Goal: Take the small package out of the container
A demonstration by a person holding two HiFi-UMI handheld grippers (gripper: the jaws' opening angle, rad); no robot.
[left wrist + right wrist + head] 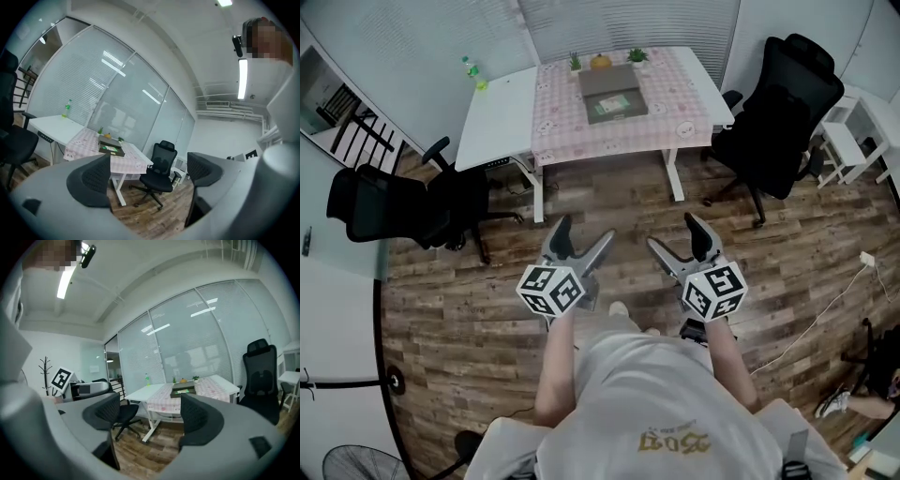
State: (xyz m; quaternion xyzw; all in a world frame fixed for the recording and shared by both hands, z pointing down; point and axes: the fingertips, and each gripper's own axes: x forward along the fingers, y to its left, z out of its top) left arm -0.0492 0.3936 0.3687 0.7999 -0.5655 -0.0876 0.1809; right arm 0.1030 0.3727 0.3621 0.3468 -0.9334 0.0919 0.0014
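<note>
Two tools held level out front over wood floor, well apart from the surface with pink checked cloth. Left tool: jaws spread wide, nothing between, only room seen through the gap. Right tool: same, spread wide, empty. Flat dark container on the cloth, mid-surface toward far edge, sides squared with surface edges. Small package with green face lying flat in container's near half, untouched; long axis seemingly left-right across surface in head view, but too small to be sure, facing end not readable. Orange item and two little plants just behind container. White surface butted against left side, green bottle on it. Black chairs on either side.
</note>
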